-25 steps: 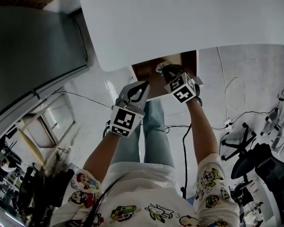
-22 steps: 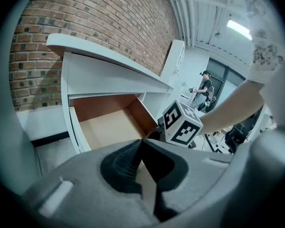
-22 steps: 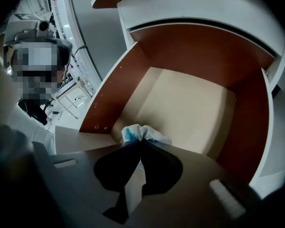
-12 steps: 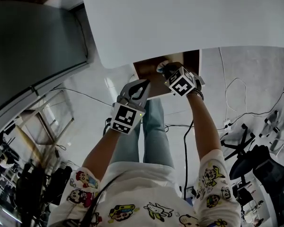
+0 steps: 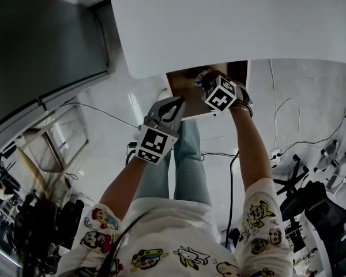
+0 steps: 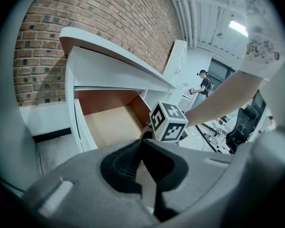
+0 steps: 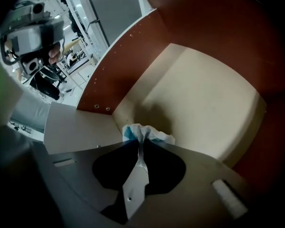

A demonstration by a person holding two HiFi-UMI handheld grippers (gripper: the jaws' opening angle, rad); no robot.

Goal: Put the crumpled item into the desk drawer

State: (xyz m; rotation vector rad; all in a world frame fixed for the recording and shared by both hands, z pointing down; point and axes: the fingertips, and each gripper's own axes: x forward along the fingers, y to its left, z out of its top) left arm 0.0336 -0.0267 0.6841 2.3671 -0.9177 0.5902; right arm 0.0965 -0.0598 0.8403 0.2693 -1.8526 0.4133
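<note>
— White desk top [image 5: 230,22] with a brown open drawer [image 5: 183,88] under its near edge: head view. Which tool carries the load?
— The right gripper [image 5: 203,78], reaching into the drawer's outline. The left gripper [image 5: 172,104] hangs just beside the drawer front, above the person's blue jeans [image 5: 187,154]. The load itself cannot be made out from here.

— Left gripper view?
— Its jaws are pressed together with nothing between them. Beyond them lie the drawer's pale floor [image 6: 109,122] and the black-and-white marker cube [image 6: 167,122] of the right gripper, at the drawer's near corner.

— Right gripper view?
— The jaws pinch a crumpled white-and-blue paper wad [image 7: 147,133] by a fold. It is held over the pale floor, close to a corner beside the reddish-brown side wall [image 7: 133,56]. Whether it touches the floor cannot be told.

— How is the release best done?
— In my judgement the wad is already within the drawer, so little travel is needed. Lower it slightly and spread the jaws fully so the thin paper does not cling to a pad. Then withdraw along the approach line, clear of the desk edge overhead. The idle left gripper should stay off the drawer front so the drawer does not shift.
</note>
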